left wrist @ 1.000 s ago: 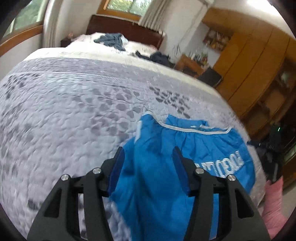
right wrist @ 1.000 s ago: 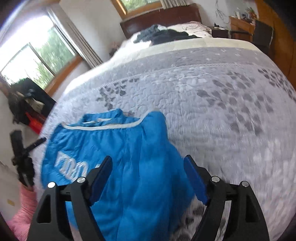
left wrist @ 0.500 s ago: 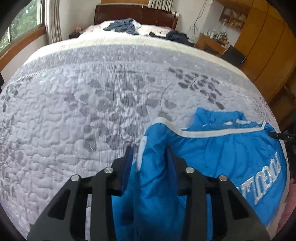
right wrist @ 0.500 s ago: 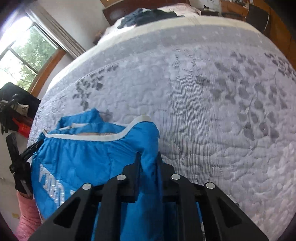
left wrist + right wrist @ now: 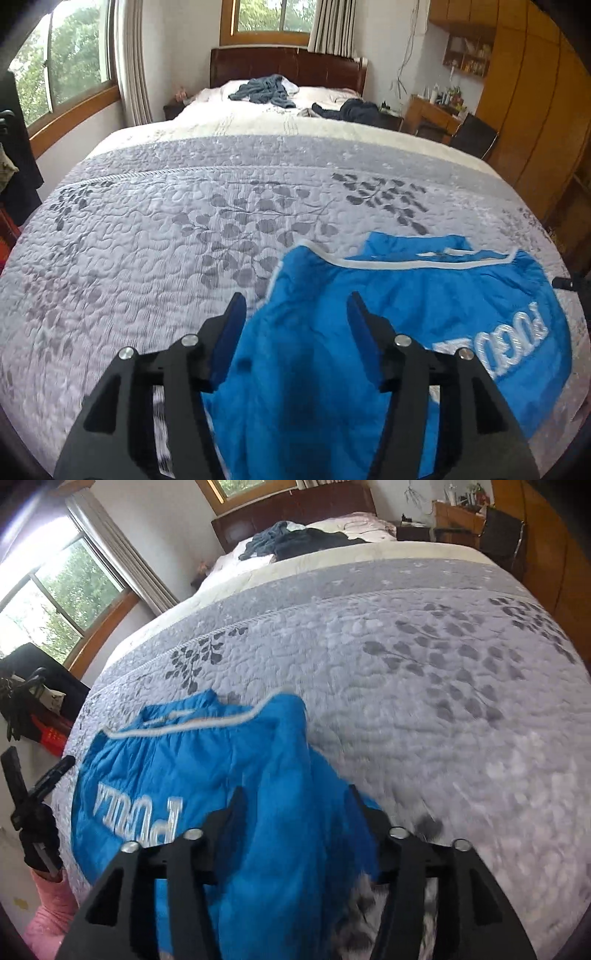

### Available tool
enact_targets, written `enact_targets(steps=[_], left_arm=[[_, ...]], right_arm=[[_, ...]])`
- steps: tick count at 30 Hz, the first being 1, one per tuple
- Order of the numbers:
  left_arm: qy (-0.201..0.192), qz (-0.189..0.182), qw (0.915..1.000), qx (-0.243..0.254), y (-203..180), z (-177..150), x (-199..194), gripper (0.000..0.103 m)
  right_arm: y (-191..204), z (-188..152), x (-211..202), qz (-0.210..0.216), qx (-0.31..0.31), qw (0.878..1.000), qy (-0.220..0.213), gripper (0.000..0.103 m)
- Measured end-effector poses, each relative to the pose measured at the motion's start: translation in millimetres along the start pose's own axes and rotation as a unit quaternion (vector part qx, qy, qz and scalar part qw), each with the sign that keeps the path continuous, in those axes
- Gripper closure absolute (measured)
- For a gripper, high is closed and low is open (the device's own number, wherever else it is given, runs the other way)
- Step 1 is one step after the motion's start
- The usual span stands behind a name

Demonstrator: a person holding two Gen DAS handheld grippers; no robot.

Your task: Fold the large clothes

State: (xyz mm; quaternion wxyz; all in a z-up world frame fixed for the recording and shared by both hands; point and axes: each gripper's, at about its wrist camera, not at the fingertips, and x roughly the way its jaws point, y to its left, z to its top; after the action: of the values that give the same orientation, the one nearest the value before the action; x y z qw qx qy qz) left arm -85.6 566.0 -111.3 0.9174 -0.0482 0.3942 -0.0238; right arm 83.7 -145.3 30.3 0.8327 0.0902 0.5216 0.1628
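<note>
Blue shorts [image 5: 369, 314] flat on quilt [image 5: 147, 240], waistband toward headboard [image 5: 284, 66]; both hand-held grippers [image 5: 295, 321] [image 5: 295, 812] released.

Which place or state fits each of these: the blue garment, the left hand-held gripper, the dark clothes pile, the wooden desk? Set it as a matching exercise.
Things:
1. blue garment
2. left hand-held gripper
3. dark clothes pile
4. wooden desk

Places or states:
A. by the headboard
B. open, jaws spread
C. beside the bed, against the far wall
D. on the grey quilt's near end

Pairs: 1-D, 2-B, 3-A, 4-C
</note>
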Motion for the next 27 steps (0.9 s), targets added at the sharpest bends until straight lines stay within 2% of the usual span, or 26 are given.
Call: enact_targets(steps=[1,13,19,27], left_arm=[[-0.002,-0.001,1.0000,0.000,-3.2,-3.0,-4.8,0.045],[-0.012,-0.016,0.9998,-0.001,-21.0,-42.2,-48.0,0.042],[-0.007,-0.017,0.9998,0.002,-24.9,-57.2,-54.9,0.039],[0.012,-0.011,0.9999,-0.004,-23.3,-72.7,-45.2,0.038]], right_arm=[[-1.0,-6.6,-5.2,0.001,0.003,1.000,0.000,0.037],[-17.4,-90.5,-37.7,0.006,0.042,0.999,0.005,0.028],[-21.6,-112.3,-33.6,0.017,0.056,0.998,0.019,0.026],[-25.8,-131.0,-27.7,0.039,0.060,0.997,0.024,0.022]])
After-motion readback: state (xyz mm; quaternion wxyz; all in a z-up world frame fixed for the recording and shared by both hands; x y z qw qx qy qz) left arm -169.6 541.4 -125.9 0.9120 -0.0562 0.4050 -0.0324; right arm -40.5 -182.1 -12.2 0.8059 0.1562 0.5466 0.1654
